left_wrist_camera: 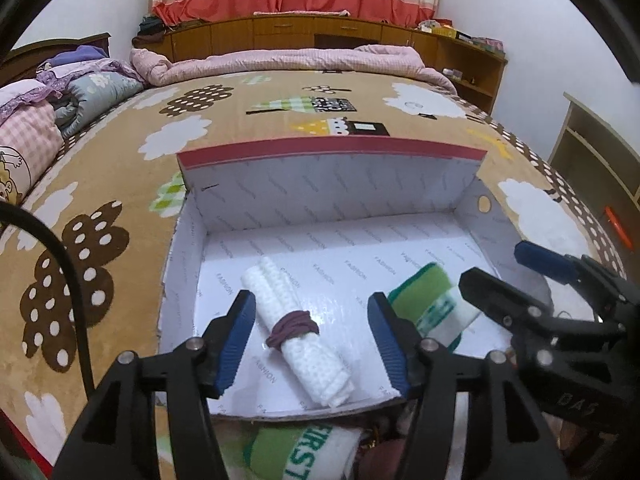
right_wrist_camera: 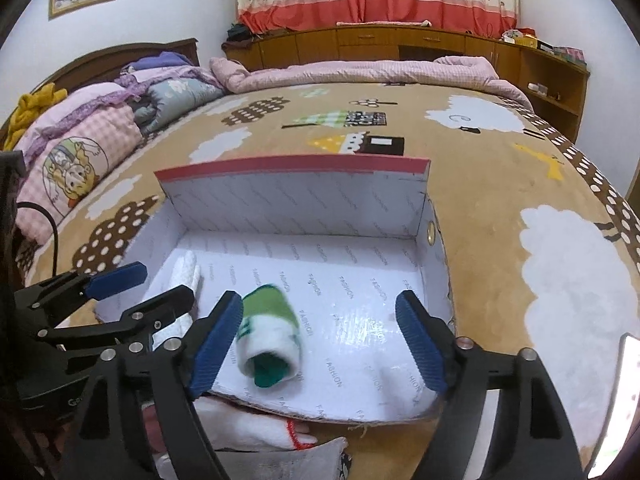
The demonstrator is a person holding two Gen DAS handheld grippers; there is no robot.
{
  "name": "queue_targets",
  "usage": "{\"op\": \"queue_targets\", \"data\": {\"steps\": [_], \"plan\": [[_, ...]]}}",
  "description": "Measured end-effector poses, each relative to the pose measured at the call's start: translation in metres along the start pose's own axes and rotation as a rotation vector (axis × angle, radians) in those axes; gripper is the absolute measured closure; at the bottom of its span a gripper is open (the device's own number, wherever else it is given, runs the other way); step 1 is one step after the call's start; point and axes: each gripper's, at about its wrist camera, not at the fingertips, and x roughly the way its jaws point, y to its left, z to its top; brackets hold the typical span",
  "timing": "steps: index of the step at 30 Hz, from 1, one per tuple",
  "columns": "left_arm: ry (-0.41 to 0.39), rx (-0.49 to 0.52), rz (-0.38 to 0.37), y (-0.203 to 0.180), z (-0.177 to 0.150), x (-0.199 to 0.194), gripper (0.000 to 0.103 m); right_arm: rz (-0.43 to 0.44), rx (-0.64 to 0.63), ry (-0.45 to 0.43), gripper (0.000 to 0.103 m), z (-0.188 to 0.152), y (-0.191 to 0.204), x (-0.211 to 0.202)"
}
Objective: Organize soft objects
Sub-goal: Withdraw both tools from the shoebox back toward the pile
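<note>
Tools side by side over box [left_wrist_camera: 188, 264]: left tool [left_wrist_camera: 312, 344] wide around white roll [left_wrist_camera: 296, 336]; right tool [right_wrist_camera: 320, 344] wide, green-white roll [right_wrist_camera: 268, 336] between fingers.

One open white box [left_wrist_camera: 328, 184] is counted, ahead of both claws. Two rolled soft items are counted inside it: one white knit roll [left_wrist_camera: 296, 332] tied with a purple band, between the fingers of the left claw [left_wrist_camera: 314, 344], and one green-and-white rolled sock [right_wrist_camera: 268, 336], just inside the left finger of the right claw [right_wrist_camera: 320, 346]. Two claws are counted, both spread wide with nothing gripped. Below the left claw, outside the box, one more green-and-white sock [left_wrist_camera: 308, 452] is seen. Below the right claw, one white cloth with red stitching [right_wrist_camera: 256, 426] is counted.
</note>
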Motion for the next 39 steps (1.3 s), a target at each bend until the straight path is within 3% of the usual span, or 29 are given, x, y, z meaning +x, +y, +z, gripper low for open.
{"op": "queue_targets", "data": {"steps": [3, 12, 15, 39], "plan": [[-0.004, 0.003, 0.010, 0.001, 0.000, -0.006, 0.041, 0.008, -0.011, -0.013, 0.013, 0.000, 0.004, -0.007], [-0.006, 0.017, 0.021, 0.004, -0.009, -0.027, 0.041, 0.068, -0.029, -0.033, 0.010, -0.008, 0.013, -0.030], [-0.002, 0.009, 0.024, 0.007, -0.014, -0.037, 0.041, 0.089, -0.029, -0.042, 0.000, -0.013, 0.015, -0.041], [0.017, 0.010, -0.012, 0.011, -0.074, -0.099, 0.041, 0.080, -0.122, 0.004, 0.000, -0.079, 0.036, -0.114]]}}
